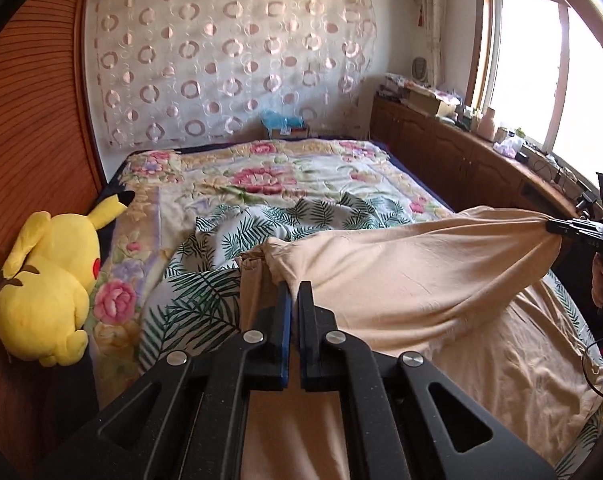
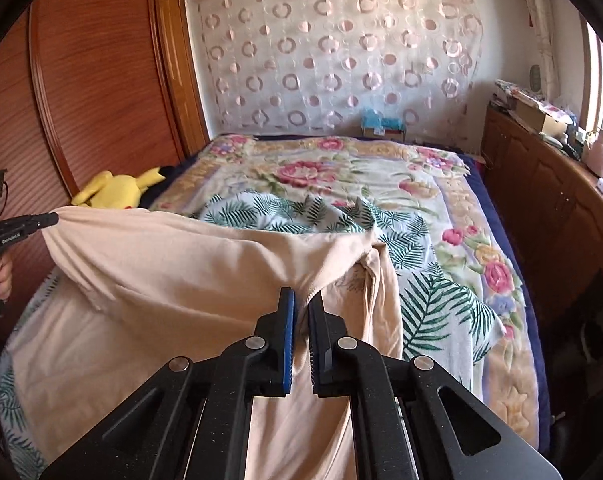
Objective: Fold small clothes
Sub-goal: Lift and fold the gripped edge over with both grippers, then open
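We have the peach cloth [image 1: 421, 264] gripped at two points along its upper edge and lifted off the bed [image 1: 309, 168], so that edge hangs stretched between our two tools while the rest drapes down onto the near end of the bed. Our left tongs [image 1: 294, 286] are closed tight on a bunched corner of the cloth, and the fabric fans out from the pinch toward the right. Our right tongs [image 2: 302, 294] are likewise clamped on the opposite corner; from the left camera we see them at the right edge [image 1: 557, 226] with the cloth gathered to a point in their tips.

Beyond the cloth, a leaf-print sheet [image 2: 301, 208] lies rumpled across the middle of the bed, on top of a flowered blanket [image 2: 341, 168] that reaches the far edge. That far half is open. A yellow plush toy [image 1: 49, 280] lies at the bed's left edge against the wooden wardrobe [image 1: 33, 120]. A low wooden cabinet [image 2: 541, 208] runs along the bed's right edge, close beside it.
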A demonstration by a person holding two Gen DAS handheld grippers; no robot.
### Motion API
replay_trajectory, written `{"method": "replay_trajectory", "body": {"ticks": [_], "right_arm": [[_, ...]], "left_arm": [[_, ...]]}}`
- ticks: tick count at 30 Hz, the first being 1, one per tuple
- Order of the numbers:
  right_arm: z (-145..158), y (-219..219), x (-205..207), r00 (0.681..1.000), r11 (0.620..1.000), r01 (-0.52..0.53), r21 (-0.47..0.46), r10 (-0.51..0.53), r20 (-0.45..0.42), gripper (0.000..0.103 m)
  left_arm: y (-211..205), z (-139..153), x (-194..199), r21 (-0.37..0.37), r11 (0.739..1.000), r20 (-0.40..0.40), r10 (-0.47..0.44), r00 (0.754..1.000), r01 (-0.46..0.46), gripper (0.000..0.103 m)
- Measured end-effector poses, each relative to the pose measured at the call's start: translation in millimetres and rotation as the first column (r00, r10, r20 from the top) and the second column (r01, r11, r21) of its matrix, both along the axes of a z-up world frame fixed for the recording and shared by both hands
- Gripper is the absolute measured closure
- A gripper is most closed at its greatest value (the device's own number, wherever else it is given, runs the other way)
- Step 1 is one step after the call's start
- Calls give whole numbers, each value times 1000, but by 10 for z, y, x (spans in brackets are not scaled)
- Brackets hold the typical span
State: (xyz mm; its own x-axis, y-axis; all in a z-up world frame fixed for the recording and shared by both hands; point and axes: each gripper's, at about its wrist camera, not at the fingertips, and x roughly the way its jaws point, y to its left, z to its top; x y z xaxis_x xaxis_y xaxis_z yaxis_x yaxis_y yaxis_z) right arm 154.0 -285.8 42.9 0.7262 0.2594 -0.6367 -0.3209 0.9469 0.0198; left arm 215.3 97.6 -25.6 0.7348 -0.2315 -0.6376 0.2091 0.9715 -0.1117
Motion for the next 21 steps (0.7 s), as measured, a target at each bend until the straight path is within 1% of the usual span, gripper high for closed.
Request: {"method": "replay_trajectory", "body": {"ticks": [5,9,18,21], "right_arm": [[37,-122,-315,1000,1000,-7,23,6,29,97],[64,-150,-609,998,1000,-21,18,20,54,97],[-31,-177,-1344,996,998,-55,-4,55,68,97],[-22,-239,-1611,996,998,-59,8,58,68,97]], "left_arm": [[62,114,-307,-15,1000,27,13,1000,-13,100],[103,174,-606,-13,1000,48,28,998,-28,100],[189,50,-1317,-26,998,40,51,998,-50,100],[233,27,-1538,-40,998,33,59,998,-57,100]]}}
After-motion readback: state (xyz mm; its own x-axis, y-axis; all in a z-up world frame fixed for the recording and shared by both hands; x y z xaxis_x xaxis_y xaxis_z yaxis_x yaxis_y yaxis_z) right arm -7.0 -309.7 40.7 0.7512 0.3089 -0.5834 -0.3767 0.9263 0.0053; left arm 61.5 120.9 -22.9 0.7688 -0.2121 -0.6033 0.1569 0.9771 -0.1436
